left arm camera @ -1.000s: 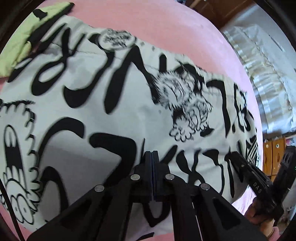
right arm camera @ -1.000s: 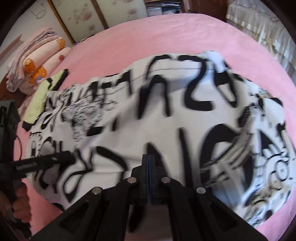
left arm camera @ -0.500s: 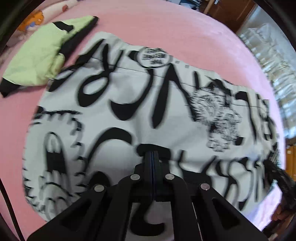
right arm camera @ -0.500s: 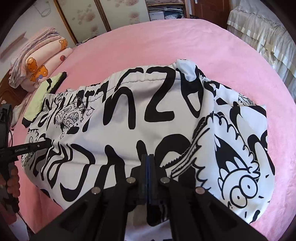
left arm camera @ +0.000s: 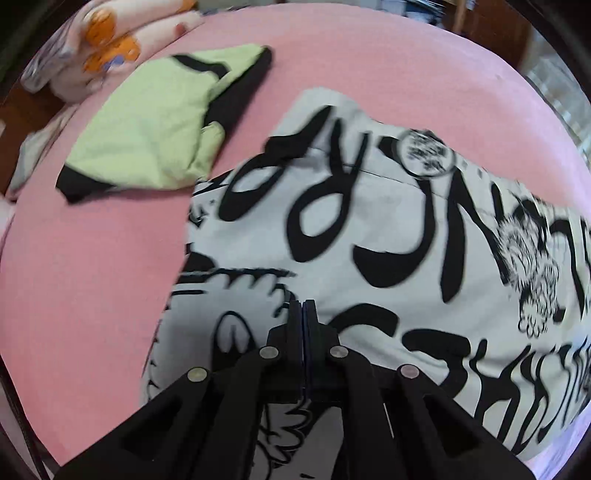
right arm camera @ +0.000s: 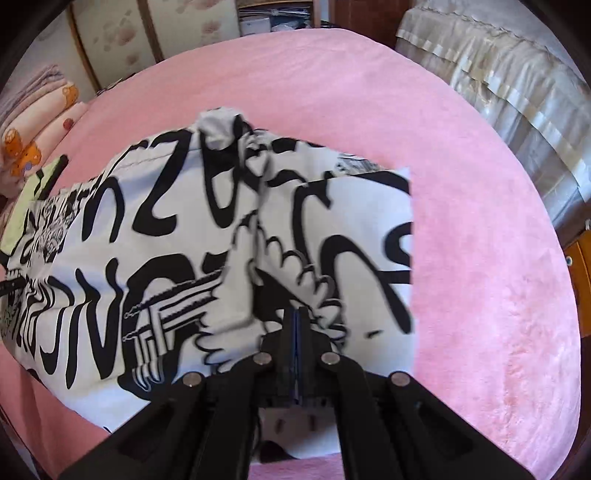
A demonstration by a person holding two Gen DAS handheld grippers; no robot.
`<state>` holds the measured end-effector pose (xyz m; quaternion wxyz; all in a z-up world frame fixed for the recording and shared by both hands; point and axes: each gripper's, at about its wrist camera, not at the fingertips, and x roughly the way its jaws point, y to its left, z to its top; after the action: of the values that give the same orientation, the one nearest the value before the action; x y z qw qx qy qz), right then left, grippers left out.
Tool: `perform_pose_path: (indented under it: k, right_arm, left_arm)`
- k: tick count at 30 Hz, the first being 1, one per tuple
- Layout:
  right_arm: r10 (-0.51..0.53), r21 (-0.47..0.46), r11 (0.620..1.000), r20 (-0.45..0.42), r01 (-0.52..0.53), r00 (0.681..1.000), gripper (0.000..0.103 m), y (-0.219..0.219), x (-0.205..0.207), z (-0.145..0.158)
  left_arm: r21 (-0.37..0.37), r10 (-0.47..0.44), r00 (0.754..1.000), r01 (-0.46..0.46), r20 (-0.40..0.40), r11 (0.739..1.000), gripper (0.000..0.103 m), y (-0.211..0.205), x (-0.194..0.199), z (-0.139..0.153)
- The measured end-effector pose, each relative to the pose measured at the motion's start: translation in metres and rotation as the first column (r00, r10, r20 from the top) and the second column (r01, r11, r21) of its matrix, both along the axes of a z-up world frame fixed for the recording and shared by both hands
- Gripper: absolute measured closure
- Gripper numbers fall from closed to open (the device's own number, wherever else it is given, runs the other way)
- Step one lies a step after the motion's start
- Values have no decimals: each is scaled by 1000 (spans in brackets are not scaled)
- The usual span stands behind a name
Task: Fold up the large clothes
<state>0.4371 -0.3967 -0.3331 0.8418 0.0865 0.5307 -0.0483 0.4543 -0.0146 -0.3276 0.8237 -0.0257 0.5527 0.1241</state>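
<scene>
The left gripper (left arm camera: 303, 306) has its two fingers pressed flat together, and the white cloth (left arm camera: 369, 258) rises right up around the tips, so whether a fold is pinched between them cannot be told. The right gripper (right arm camera: 297, 312) is the same: two fingers closed tight, with the cloth (right arm camera: 221, 240) bunched up at the tips.

One large garment is in play, white with heavy black lettering and cartoon figures. It lies spread across the pink bed (left arm camera: 92, 277), and in the right view one part is folded over the rest, its straight edge on the right.

Beyond it, at the upper left of the left view, lies one folded green garment (left arm camera: 147, 125) with black trim, touching the white cloth's corner. Behind that sits one stack of pink blankets (left arm camera: 107, 44) with orange bears. The right view shows one beige ruffled cover (right arm camera: 498, 85) at the upper right, and panelled doors (right arm camera: 166, 33) behind the bed.
</scene>
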Motion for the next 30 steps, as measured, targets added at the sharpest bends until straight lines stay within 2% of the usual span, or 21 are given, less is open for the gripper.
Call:
perform_pose_path:
  k: [4,7,9,11,13,17,20,22,24,28,30]
  right_arm:
    - [-18,-53,998,-6,18,1000,103,-4,7,22]
    - [-37,-20,999,43,38,998,103,-1,17,46]
    - [-15,1,1000,90,15,996,103,14,31,54]
    - [16,48,999,139,-23,990,103,32,45,58]
    - [56,97,993,162,-72,985,103,53,64,55]
    - [146,138,975,183,-173,972,103,105,100,43]
    - [204,177,955,195,-239,959,103,132,118,32]
    - [250,126,954,163,-272,954,103,148,131,20]
    - [256,64,962,119,-264,959,103,149,137,3]
    - [149,153,975,94,-162,984,103,109,150,-15]
    - [116,107,987,80,-124,990,103,97,151,-12]
  left_arm:
    - [17,8,1000,-8,11,1000,98,8,3,18]
    - [-70,-33,999,34,14,997,89,1,7,30]
    - [-122,-77,997,79,23,989,84,-13,13,34]
    - [-144,-134,990,140,46,980,84,-29,20,34]
    - [-166,-186,980,195,63,967,84,-45,30,32]
    - [-220,-242,968,251,69,943,84,-66,54,24]
    - [-175,-271,960,278,66,945,83,-79,69,20]
    - [-166,-267,961,277,77,947,83,-80,78,18]
    - [-175,-242,967,251,75,952,83,-69,90,13]
    - [-175,-200,977,209,68,962,83,-32,107,3]
    - [-124,-185,981,192,66,974,83,-27,108,0]
